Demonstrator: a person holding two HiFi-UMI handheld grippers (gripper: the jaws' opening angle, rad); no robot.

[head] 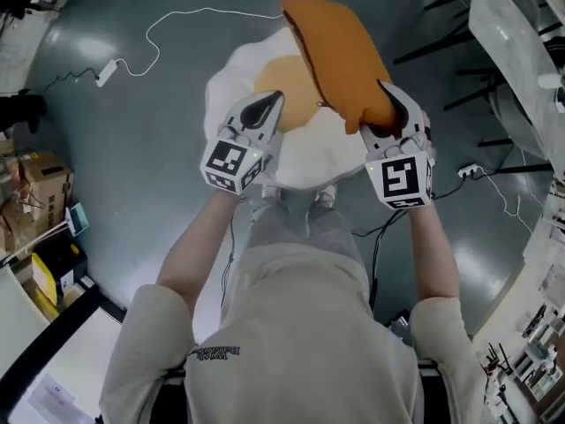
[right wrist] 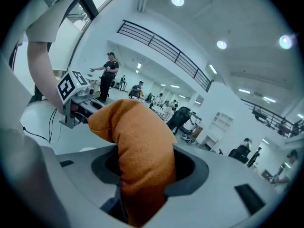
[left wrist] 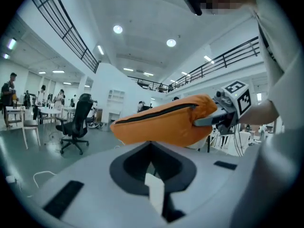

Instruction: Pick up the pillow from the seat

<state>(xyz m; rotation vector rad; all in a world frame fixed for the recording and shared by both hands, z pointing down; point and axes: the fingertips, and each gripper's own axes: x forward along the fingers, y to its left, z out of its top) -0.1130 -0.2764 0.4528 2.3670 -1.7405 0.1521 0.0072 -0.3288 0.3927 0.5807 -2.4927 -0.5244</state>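
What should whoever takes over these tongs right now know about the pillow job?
Right tongs: shut on one end of the orange pillow; the rest of the pillow sticks out unsupported.
Left tongs: shut, empty, beside the pillow and above the seat.
Seat: white egg-shaped cushion with a yellow centre, below both tongs.
Done: pillow gripped and, as far as the views show, lifted off the seat.
Left: probably only to hold the grip and carry the pillow clear.
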